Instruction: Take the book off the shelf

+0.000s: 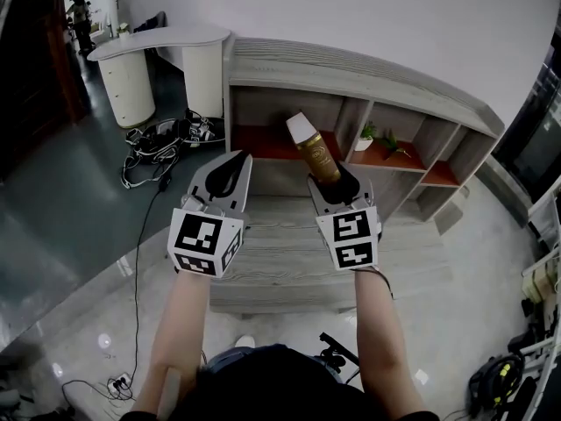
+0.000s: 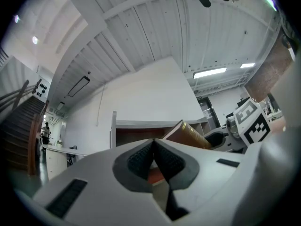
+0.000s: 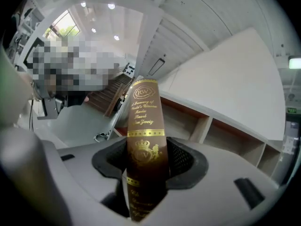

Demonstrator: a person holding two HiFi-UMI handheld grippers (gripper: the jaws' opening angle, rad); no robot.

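Note:
A brown book with gold lettering on its spine sticks up and tilts left out of my right gripper, whose jaws are shut on its lower part. It hangs in front of the long grey wooden shelf, clear of the red-floored compartments. In the right gripper view the spine of the book is clamped between both black pads of that gripper. My left gripper hovers level with it to the left, pads touching and nothing between them. From the left gripper view the book leans at the right.
A small potted plant stands in a middle shelf compartment. A grey wooden platform lies below both grippers. A white rounded counter stands at the left, with tangled cables on the floor. Gear sits at the bottom right.

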